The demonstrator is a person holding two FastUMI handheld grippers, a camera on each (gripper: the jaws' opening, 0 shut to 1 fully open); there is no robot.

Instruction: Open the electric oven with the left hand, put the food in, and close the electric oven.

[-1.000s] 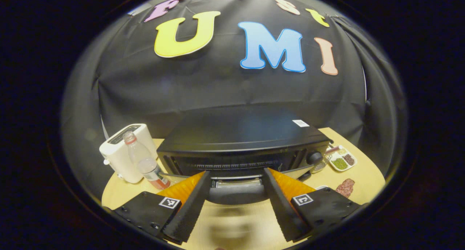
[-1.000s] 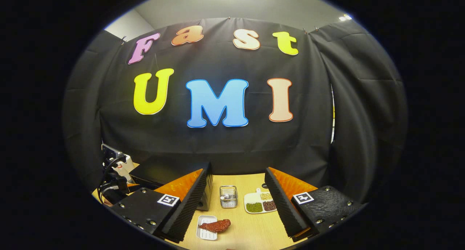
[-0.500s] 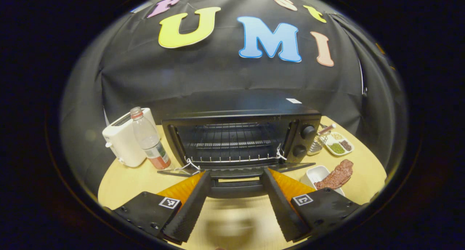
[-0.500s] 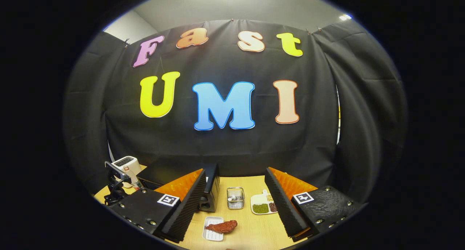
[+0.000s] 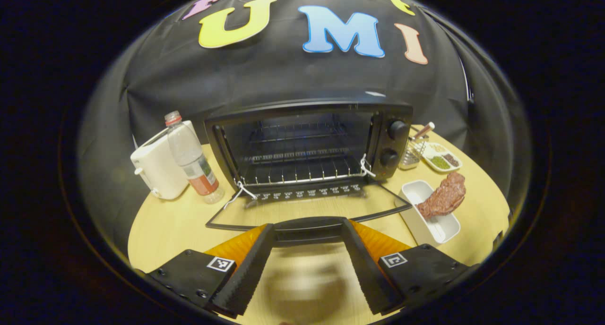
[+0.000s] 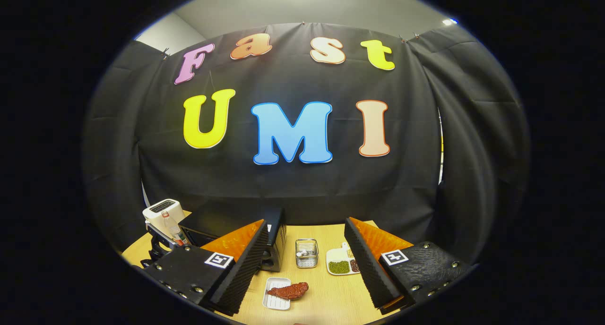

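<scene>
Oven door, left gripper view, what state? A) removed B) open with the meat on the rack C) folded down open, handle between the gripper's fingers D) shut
C: the oven door lies folded down in front of the empty rack, its handle between the left gripper fingers.

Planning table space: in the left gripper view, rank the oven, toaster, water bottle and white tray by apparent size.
1. Electric oven
2. Toaster
3. White tray and water bottle: alike; the tray lies nearer the camera, so unranked.

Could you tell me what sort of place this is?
Probably a staged kitchen booth: an electric oven with its door open, a toaster and a steak on a wooden table, backed by black cloth.
</scene>
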